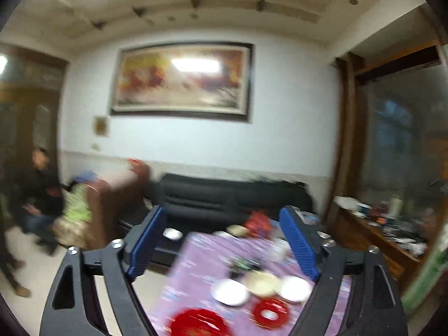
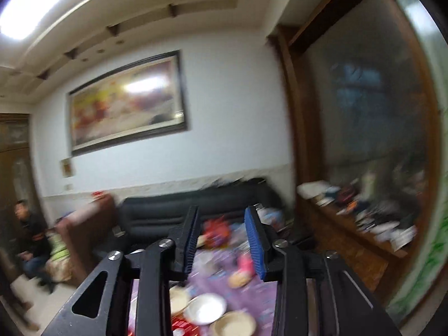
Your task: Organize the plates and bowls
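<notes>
Dishes crowd the near end of the purple-clothed tabletop (image 1: pixel 196 257) in the left wrist view: two white bowls (image 1: pixel 230 291) flank a cream bowl (image 1: pixel 261 282), with a red plate (image 1: pixel 197 323) nearest the camera. Left tongs (image 1: pixel 222 240) gape wide above them, holding nothing. In the right wrist view, right tongs (image 2: pixel 221 240) stand apart and empty over the same tabletop; a white bowl (image 2: pixel 205 308) sits just beside a tan plate (image 2: pixel 233 325).

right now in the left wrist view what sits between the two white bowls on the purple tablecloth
A beige bowl sits between the left white bowl and right white bowl, seen in the left wrist view.
</notes>
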A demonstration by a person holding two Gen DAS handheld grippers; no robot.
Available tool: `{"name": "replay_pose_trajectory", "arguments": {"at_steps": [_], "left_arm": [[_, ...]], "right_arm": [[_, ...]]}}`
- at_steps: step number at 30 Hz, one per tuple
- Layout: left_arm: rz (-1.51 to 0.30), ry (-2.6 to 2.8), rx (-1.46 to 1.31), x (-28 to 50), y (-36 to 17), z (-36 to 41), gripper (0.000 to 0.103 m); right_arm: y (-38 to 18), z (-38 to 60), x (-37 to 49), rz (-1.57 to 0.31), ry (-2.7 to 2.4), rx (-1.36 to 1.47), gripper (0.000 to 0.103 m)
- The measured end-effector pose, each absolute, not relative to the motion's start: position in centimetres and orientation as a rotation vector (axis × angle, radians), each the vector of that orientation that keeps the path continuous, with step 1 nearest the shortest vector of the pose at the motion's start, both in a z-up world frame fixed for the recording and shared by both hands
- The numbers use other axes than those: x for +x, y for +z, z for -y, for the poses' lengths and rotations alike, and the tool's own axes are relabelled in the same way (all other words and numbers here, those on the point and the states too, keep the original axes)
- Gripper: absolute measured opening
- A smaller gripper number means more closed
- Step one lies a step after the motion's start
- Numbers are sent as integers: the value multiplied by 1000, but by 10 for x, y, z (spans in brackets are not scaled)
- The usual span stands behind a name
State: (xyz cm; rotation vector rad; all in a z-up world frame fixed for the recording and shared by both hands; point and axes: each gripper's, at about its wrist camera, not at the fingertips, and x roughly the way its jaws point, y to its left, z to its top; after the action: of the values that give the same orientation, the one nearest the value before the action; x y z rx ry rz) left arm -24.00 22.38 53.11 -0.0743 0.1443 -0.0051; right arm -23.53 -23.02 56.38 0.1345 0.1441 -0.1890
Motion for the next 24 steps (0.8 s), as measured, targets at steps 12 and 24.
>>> {"name": "replay_pose_trajectory", "arguments": {"at_steps": [12,24], "left_arm": [[-347,55,-7,-176,367,-293,92],[-555,-37,-114,-150,241,-361,92]], "right_arm": [[530,201,-178,-219,-345,51,62],[319,79,-71,-577,46,193,62]]}}
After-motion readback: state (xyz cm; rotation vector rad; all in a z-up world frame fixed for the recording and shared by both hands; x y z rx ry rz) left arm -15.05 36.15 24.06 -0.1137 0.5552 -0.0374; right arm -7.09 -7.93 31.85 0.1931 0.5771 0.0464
